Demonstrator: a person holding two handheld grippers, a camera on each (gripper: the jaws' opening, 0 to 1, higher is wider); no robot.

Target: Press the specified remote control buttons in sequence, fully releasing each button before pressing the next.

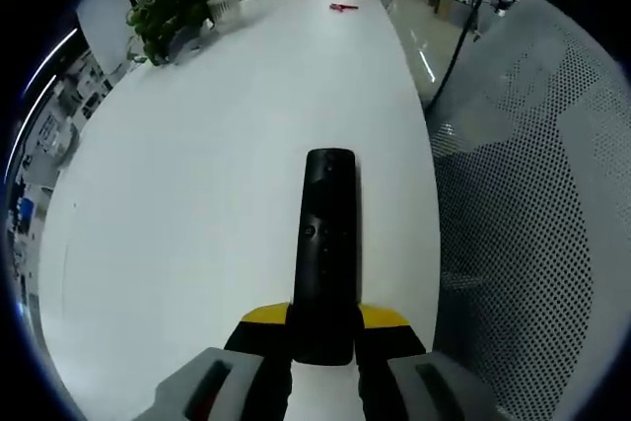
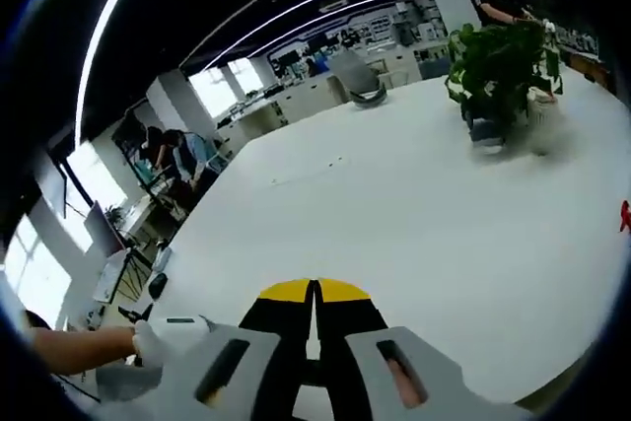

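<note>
Remote control, black, held at near end over white table.
Left tongs (image 1: pixel 322 342) clamp the remote control (image 1: pixel 326 244); its long axis runs straight away from them, buttons up, above the table (image 1: pixel 197 194). Right tongs (image 2: pixel 315 317) are closed on nothing, tips together, aimed across the table toward a potted plant (image 2: pixel 498 71); likely the pressing tool.

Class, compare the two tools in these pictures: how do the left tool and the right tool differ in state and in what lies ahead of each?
The left tool is shut on the black remote control; the right tool is shut on nothing, jaws together. The left tool faces along the white table toward a small red object; the right tool faces a potted plant. Both have yellow-and-black tips.
</note>
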